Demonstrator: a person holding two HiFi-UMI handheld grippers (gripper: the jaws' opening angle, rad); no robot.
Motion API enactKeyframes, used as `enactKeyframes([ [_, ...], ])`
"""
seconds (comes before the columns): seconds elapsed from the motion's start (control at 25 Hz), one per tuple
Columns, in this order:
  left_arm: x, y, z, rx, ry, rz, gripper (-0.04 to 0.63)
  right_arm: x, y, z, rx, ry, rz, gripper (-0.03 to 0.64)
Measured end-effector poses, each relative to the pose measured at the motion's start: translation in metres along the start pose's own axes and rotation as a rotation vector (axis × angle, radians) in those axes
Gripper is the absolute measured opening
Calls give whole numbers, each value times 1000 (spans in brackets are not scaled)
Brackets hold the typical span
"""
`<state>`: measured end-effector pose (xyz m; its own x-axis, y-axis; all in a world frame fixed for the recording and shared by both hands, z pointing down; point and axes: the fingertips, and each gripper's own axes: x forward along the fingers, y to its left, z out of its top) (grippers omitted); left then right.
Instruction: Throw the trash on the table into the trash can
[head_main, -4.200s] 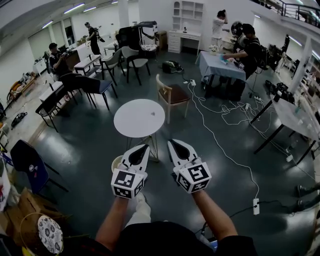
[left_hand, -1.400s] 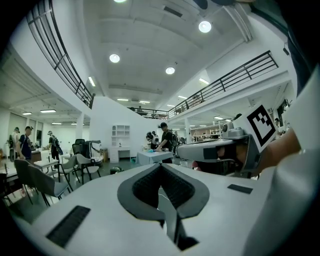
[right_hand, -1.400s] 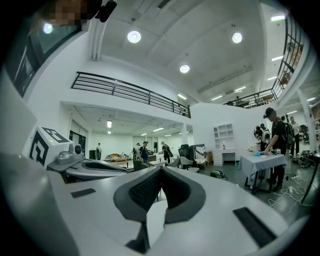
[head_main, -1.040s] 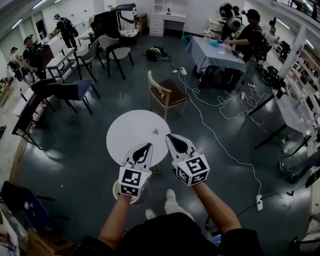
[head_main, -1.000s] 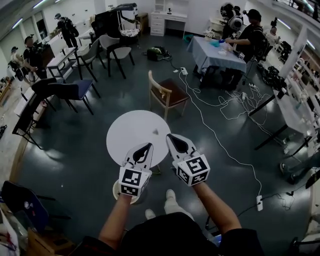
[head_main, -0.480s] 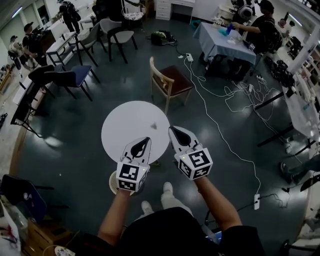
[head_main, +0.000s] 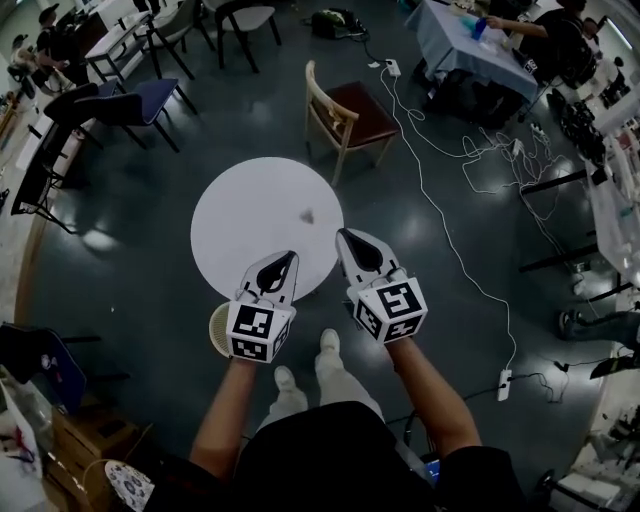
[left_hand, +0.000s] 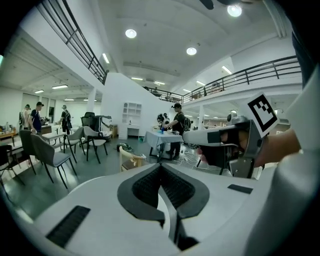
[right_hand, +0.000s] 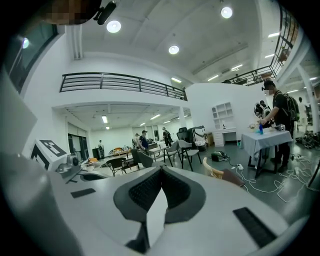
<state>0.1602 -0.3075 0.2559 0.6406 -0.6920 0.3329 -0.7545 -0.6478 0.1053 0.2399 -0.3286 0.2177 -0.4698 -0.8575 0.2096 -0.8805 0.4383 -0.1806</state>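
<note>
A small grey scrap of trash (head_main: 308, 214) lies on the round white table (head_main: 240, 215), right of its middle. My left gripper (head_main: 286, 259) hangs over the table's near edge, shut and empty; its tips also meet in the left gripper view (left_hand: 161, 165). My right gripper (head_main: 346, 237) is beside it at the table's near right rim, short of the scrap, also shut with nothing held (right_hand: 161, 168). A pale round trash can (head_main: 217, 326) stands on the floor under the table's near side, partly hidden by the left gripper's marker cube.
A wooden chair with a brown seat (head_main: 345, 115) stands just beyond the table. White cables (head_main: 450, 235) run across the dark floor to a power strip (head_main: 503, 384) on the right. Dark chairs (head_main: 130, 100) stand at the far left, and the person's shoes (head_main: 328, 343) are below the grippers.
The view has come nearer and tilted down: the table has slid up the frame, and both shut grippers now reach over its near edge. The trash can shows more at the left.
</note>
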Motion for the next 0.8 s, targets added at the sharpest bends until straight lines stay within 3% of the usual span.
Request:
enactKeyframes([
  [0.8,140,39,-123,-152,117,-28,11,79,-108,-140,95,149,-43,18],
])
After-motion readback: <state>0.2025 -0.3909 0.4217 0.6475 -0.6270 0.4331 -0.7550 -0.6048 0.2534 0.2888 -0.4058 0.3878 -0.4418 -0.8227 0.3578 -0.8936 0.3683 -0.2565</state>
